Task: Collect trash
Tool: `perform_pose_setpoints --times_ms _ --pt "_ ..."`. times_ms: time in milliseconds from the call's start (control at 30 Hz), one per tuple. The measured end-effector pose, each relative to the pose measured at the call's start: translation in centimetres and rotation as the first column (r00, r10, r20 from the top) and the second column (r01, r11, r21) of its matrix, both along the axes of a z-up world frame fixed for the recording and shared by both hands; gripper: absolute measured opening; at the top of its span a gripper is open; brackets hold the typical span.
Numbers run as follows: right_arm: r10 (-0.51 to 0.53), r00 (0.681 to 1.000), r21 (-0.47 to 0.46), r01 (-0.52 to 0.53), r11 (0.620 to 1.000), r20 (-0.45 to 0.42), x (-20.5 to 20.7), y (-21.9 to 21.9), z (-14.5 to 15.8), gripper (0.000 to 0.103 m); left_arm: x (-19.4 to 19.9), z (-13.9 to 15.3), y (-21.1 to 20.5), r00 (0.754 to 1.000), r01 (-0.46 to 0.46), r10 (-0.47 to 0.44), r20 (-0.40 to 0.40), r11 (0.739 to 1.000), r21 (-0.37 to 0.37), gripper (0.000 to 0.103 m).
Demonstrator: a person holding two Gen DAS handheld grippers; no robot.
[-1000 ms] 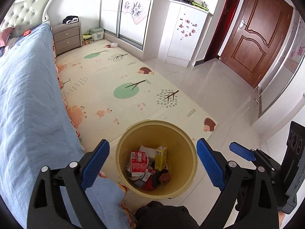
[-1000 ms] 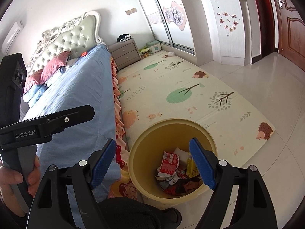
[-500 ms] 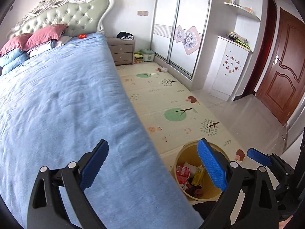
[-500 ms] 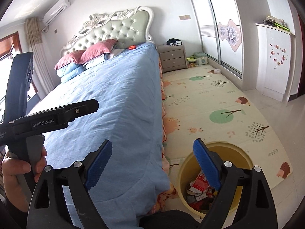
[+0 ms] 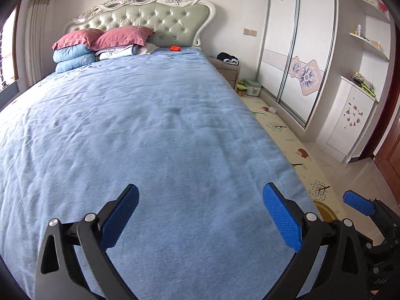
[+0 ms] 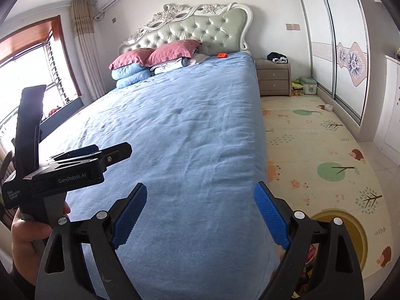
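1. The left gripper [image 5: 200, 215] is hovering over the foot of the bed [image 5: 150, 130] with its jaws spread wide and nothing between them; only blue bedspread is showing in the gap.

2. The right gripper [image 6: 200, 212] is hanging just beside it, jaws equally wide apart and holding nothing. In the right wrist view the left gripper's body is lying off to the left of the jaws, gripped by the person's hand [image 6: 30, 235].

3. The yellow bin [image 6: 350, 227] is standing on the play mat [image 6: 325, 150], down and to the right of the right jaws, close against the bed's side. Some crumpled packaging [image 6: 311, 250] is showing inside it, mostly hidden behind the right finger. From the left wrist view only a sliver of its rim is peeking out beyond the right finger.

4. No loose trash is lying near either pair of jaws. The one candidate is a small orange object [image 5: 175, 48] far ahead of both, up by the headboard [image 5: 160, 17] and next to the pillows [image 5: 100, 38]; it is too small to tell whether it is rubbish.

5. If it is a wrapper or small box, it is likely to be light and easily crushed, and it may sink slightly into the soft cover. I would be closing on its short sides, low, without pinching up the fabric.

6. The bin's contents look like thin card and foil, light and slippery, so dropping from directly above the rim seems safest.
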State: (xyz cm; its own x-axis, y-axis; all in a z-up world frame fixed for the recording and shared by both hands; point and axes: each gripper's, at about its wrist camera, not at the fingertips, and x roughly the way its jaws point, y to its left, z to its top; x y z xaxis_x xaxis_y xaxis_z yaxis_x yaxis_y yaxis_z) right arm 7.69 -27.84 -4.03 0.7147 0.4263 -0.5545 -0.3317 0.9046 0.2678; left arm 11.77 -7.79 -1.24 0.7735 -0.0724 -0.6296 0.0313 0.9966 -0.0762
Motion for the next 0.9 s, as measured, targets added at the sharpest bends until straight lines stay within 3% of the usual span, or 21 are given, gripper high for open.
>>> perform_pose_setpoints --times_ms 367,633,900 --pt "0.055 0.998 -0.019 -0.055 0.998 0.039 1.1 5.5 0.9 0.085 -1.2 -0.4 6.5 0.991 -0.133 0.133 0.012 0.991 0.012 0.099" --pt "0.071 0.996 -0.038 -0.069 0.997 0.046 1.7 7.5 0.7 0.086 -1.6 -0.3 8.8 0.982 -0.186 0.186 0.030 0.983 0.004 0.099" --pt "0.096 0.994 -0.049 -0.094 0.994 0.044 1.9 8.8 0.5 0.087 -1.7 0.8 8.7 0.966 -0.251 0.241 0.096 0.962 0.108 0.099"
